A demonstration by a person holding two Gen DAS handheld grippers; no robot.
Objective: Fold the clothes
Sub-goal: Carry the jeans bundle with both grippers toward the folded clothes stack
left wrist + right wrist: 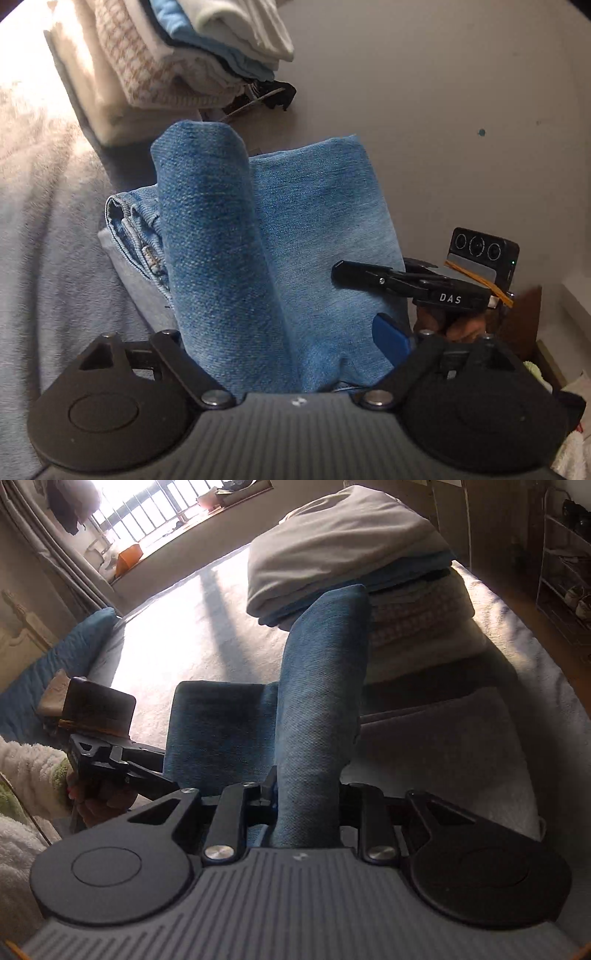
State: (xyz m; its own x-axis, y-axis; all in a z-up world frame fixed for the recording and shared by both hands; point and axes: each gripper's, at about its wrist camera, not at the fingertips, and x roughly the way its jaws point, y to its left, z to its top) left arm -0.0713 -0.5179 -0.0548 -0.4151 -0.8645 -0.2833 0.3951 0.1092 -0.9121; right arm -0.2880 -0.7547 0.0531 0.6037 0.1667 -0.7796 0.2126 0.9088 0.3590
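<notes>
A folded pair of blue jeans (314,221) hangs between both grippers above the bed. In the left wrist view my left gripper (288,332) stands wide around the thick bundle, its blue pad (391,339) pressed on the denim; the other finger is hidden behind the cloth. My right gripper (347,271) comes in from the right with a black finger laid on the jeans. In the right wrist view the right gripper (306,797) is shut on a rolled fold of the jeans (321,686), and the left gripper (147,771) holds the left edge.
A stack of folded clothes (166,55) sits on the bed ahead, also the stack (351,546) in the right wrist view. The bed's pale blanket (177,627) spreads around it. A blue pillow (55,657) lies left, a shoe rack (565,572) stands right, a bare wall (461,92) behind.
</notes>
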